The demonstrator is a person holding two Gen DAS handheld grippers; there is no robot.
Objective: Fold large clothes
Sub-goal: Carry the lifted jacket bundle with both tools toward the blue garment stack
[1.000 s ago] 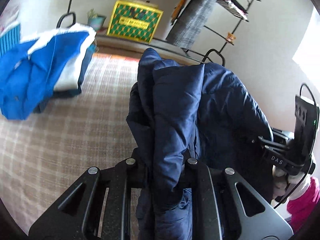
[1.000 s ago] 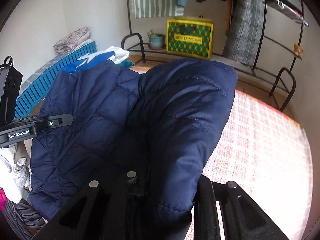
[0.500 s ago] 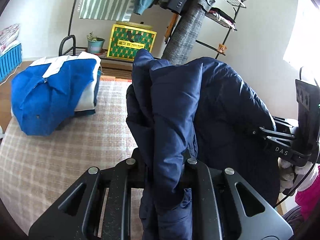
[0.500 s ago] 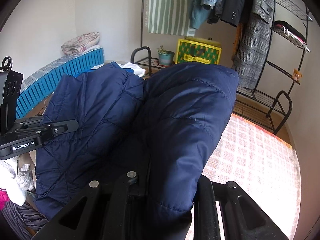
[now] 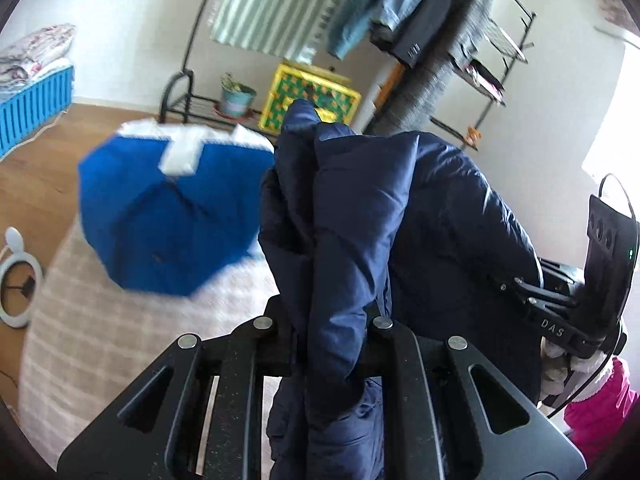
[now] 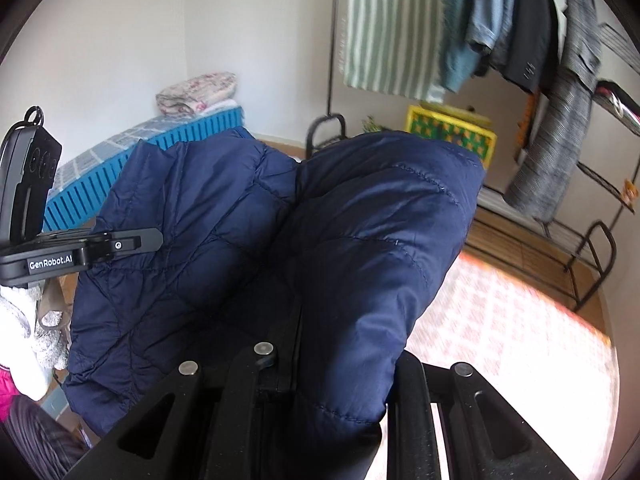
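Navy quilted puffer jacket (image 5: 400,232) held aloft above the checked bedspread (image 5: 100,340), bunched fabric pinched in the left gripper (image 5: 326,340) and in the right gripper (image 6: 332,364), folded blue-and-white garment (image 5: 168,208) lying beyond.

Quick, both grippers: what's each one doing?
Left gripper: closed on the navy puffer jacket.
Right gripper: closed on the same jacket.

The quilted jacket (image 5: 400,220) hangs between the two grippers — left gripper (image 5: 320,344) and right gripper (image 6: 332,360). Behind it, a folded jacket (image 5: 168,216) lies on the checked mat (image 5: 100,340); the clothes rack (image 6: 520,40) stands beyond.
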